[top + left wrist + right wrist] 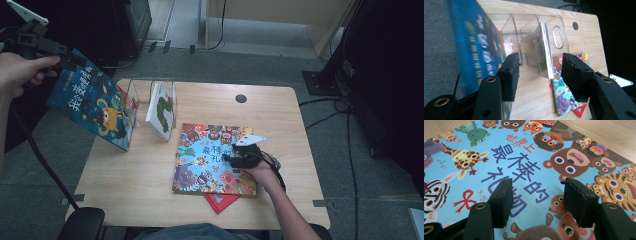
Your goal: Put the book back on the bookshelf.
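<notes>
near: red book [220, 201] lies under animal book [200, 160], flat on surface [135, 185] | right gripper [229, 157] low over animal book, jaws wide, gripping nothing | far left: blue book [92, 102] tilted beside clear rack [142, 92], which holds white book [161, 111] | left gripper [75, 59] jaws apart, book outside them | advice: probably regrip blue book's edge squarely, stand it upright in a free slot
</notes>
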Action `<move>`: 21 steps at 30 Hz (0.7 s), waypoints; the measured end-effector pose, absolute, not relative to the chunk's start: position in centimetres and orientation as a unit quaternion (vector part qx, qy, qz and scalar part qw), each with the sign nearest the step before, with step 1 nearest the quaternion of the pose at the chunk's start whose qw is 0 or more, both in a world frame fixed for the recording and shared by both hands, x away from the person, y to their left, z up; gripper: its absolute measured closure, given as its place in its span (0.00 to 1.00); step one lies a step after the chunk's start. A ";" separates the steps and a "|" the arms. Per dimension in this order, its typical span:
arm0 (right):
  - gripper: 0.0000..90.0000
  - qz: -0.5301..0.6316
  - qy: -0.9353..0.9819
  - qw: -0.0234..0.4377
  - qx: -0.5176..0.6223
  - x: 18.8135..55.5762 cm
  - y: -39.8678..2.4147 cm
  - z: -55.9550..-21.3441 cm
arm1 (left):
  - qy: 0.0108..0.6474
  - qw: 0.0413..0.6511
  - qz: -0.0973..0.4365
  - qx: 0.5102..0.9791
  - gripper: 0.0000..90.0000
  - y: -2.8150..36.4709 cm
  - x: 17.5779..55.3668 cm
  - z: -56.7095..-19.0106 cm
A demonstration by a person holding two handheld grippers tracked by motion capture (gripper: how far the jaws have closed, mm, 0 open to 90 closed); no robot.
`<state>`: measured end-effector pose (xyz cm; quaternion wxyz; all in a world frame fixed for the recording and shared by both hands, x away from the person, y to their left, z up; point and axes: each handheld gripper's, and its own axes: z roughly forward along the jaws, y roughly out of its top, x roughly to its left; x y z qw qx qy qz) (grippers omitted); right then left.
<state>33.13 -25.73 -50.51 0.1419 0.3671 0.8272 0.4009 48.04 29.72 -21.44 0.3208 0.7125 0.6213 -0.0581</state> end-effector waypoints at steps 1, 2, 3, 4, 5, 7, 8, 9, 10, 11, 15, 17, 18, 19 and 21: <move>0.47 0.401 0.826 0.139 0.372 33.2 -25.8 -50.4 | 0.618 0.321 -0.060 0.715 0.54 29.3 48.0 -21.6; 0.47 0.401 0.825 0.136 0.375 33.2 -26.0 -50.4 | 0.617 0.322 -0.062 0.716 0.53 28.9 47.9 -21.9; 0.47 0.401 0.825 0.135 0.375 33.3 -26.2 -50.3 | 0.613 0.323 -0.063 0.718 0.53 28.7 47.9 -22.0; 0.47 0.400 0.824 0.135 0.377 33.3 -26.4 -50.1 | 0.611 0.323 -0.065 0.720 0.53 28.2 47.8 -22.3; 0.47 0.399 0.824 0.138 0.378 33.4 -26.7 -49.9 | 0.611 0.325 -0.067 0.719 0.52 27.9 47.6 -22.6; 0.48 0.399 0.824 0.141 0.377 33.4 -27.2 -49.7 | 0.611 0.324 -0.068 0.719 0.51 27.2 47.4 -23.1; 0.47 0.399 0.823 0.141 0.379 33.4 -27.6 -49.5 | 0.608 0.323 -0.067 0.723 0.51 26.9 47.2 -23.4; 0.47 0.404 0.820 0.142 0.381 33.4 -27.8 -49.3 | 0.606 0.324 -0.071 0.723 0.51 26.5 47.1 -23.8; 0.46 0.411 0.815 0.139 0.384 33.5 -28.1 -49.1 | 0.603 0.324 -0.075 0.725 0.52 26.2 46.9 -24.1; 0.46 0.416 0.813 0.136 0.384 33.5 -28.3 -48.8 | 0.600 0.323 -0.075 0.728 0.52 25.8 46.7 -24.4; 0.47 0.420 0.813 0.137 0.380 33.8 -29.1 -47.9 | 0.591 0.319 -0.073 0.737 0.52 24.2 45.9 -25.7; 0.46 0.411 0.820 0.142 0.371 33.8 -29.7 -47.9 | 0.585 0.319 -0.075 0.742 0.51 23.5 45.4 -26.4; 0.45 0.409 0.821 0.140 0.373 33.9 -29.9 -48.0 | 0.583 0.323 -0.075 0.742 0.51 23.1 45.1 -26.8; 0.42 0.410 0.820 0.139 0.374 33.9 -30.1 -48.2 | 0.583 0.325 -0.077 0.741 0.51 22.7 44.8 -27.3; 0.44 0.415 0.816 0.130 0.382 34.0 -30.4 -48.5 | 0.579 0.329 -0.085 0.742 0.51 22.2 44.5 -28.1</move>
